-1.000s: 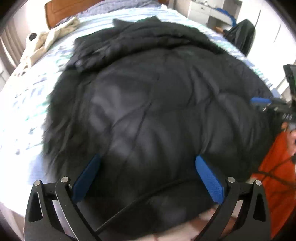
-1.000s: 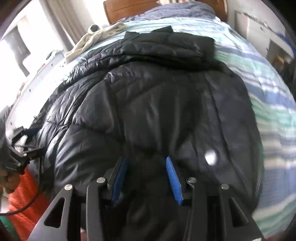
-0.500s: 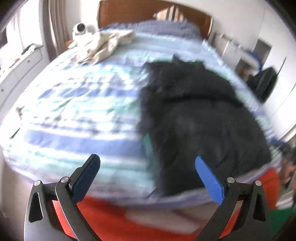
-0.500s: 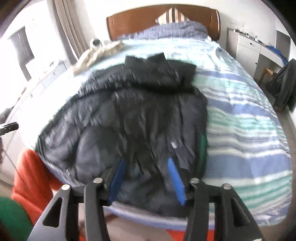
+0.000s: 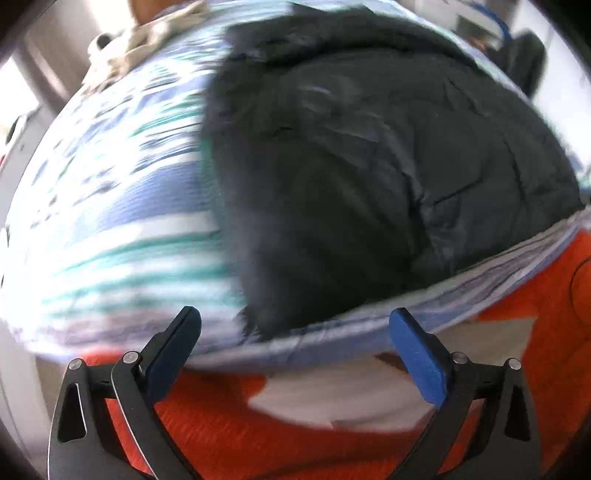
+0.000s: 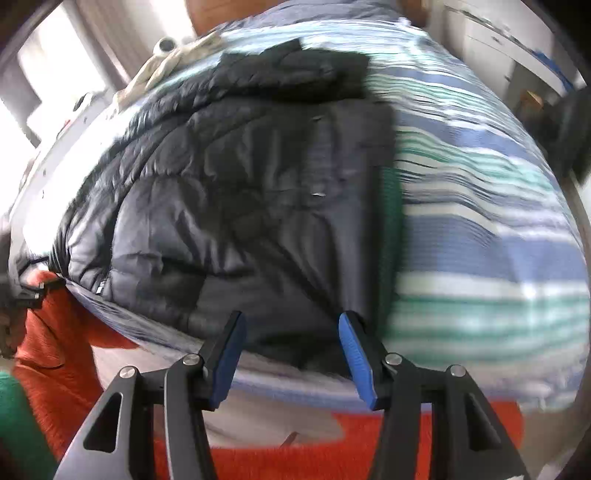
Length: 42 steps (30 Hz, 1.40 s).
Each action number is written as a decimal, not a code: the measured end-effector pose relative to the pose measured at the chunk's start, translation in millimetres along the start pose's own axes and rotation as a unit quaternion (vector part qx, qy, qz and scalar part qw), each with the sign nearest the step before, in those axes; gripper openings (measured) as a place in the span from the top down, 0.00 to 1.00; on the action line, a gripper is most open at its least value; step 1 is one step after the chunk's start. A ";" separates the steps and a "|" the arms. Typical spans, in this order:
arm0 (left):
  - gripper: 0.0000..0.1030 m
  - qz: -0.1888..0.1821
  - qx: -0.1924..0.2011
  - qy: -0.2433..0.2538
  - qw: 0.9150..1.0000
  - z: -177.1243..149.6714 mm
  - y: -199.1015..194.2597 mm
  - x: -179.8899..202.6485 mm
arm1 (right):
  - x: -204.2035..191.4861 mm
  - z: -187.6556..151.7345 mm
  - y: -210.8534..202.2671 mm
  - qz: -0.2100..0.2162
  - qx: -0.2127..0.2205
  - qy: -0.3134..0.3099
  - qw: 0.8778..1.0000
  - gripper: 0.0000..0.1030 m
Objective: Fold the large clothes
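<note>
A large black puffer jacket [image 5: 369,147] lies on a bed with a blue, green and white striped cover [image 5: 110,206]; its hem reaches the bed's near edge. It also shows in the right wrist view [image 6: 240,192], collar end far. My left gripper [image 5: 295,343] is open and empty, just off the near edge by the jacket's left hem corner. My right gripper [image 6: 291,350] is open and empty at the near edge, its fingertips [image 6: 349,332] beside the hem's right part.
A beige cloth [image 5: 155,33] lies at the bed's far left, also in the right wrist view [image 6: 166,62]. An orange rug [image 5: 258,443] covers the floor below the bed edge. White furniture [image 6: 491,44] stands at the right. The views are blurred.
Both grippers pulled back from above the jacket to the bed's near edge. The right gripper opened wider and let go of the jacket fabric. The left stayed open.
</note>
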<state>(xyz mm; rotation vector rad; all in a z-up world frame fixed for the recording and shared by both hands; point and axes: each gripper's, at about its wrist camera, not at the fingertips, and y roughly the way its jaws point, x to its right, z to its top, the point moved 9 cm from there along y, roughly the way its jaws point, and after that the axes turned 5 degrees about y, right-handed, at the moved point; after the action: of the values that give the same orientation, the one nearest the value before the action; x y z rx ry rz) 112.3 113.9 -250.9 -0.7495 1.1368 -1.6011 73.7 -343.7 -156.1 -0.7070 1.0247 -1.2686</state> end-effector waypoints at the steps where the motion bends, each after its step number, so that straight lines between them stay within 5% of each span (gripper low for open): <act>1: 0.01 -0.010 0.014 -0.025 1.000 0.6 -12.9 -11.2 | 7.1 0.3 -9.7 -0.008 0.010 0.010 1.000 0.47; 6: 0.01 -0.084 0.080 -0.150 0.982 22.4 -30.7 -57.0 | 33.1 14.5 -13.3 0.021 0.038 0.055 0.998 0.29; 9: 0.01 -0.139 0.073 -0.136 0.978 39.0 -2.9 -42.8 | 32.0 19.4 20.7 0.088 0.001 0.082 0.993 0.29; 13: 0.04 -0.138 0.026 -0.088 0.986 47.4 30.1 -9.1 | 15.0 15.8 59.3 0.124 -0.041 0.078 0.988 0.34; 14: 0.19 -0.119 0.018 -0.080 0.989 48.0 32.0 -6.1 | 13.5 15.0 61.5 0.120 -0.045 0.079 0.989 0.56; 15: 0.28 -0.114 0.013 -0.078 0.990 47.1 28.5 -2.7 | 11.3 16.7 61.0 0.128 -0.048 0.083 0.987 0.66; 16: 0.49 -0.118 0.008 -0.080 0.990 47.9 23.2 -1.4 | 9.3 19.1 57.4 0.140 -0.047 0.088 0.985 0.76; 17: 0.68 -0.131 0.009 -0.087 0.988 49.4 15.6 -0.4 | 5.7 21.9 50.4 0.154 -0.043 0.093 0.983 0.82; 19: 0.76 -0.138 0.016 -0.102 0.985 56.1 0.7 -5.2 | -1.6 29.1 36.3 0.173 -0.031 0.099 0.979 0.83; 25: 0.79 -0.154 0.040 -0.106 0.982 62.6 -51.3 -19.6 | -10.8 41.9 -19.1 0.208 -0.009 0.100 0.973 0.84; 30: 0.79 -0.171 -0.004 -0.095 0.981 2.2 -81.2 -6.9 | -18.0 -6.1 -60.6 0.231 -0.050 0.115 0.965 0.84; 34: 0.79 -0.195 -0.025 -0.113 0.974 -26.3 -127.2 -9.4 | -36.3 -16.8 -113.7 0.298 -0.038 0.167 0.939 0.84; 38: 0.76 -0.221 0.065 -0.159 0.960 44.9 -196.1 -42.6 | -46.9 39.4 -149.9 0.362 0.041 0.192 0.911 0.84; 42: 0.72 -0.235 0.149 -0.167 0.946 154.1 -181.5 -72.9 | -26.6 124.1 -112.1 0.383 0.094 0.208 0.895 0.85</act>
<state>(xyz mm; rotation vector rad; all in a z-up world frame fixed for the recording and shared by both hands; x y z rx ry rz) 203.6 146.6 -21.6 -1.0914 0.4706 -1.8902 139.3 -353.0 -0.2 0.1542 1.3258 -0.8011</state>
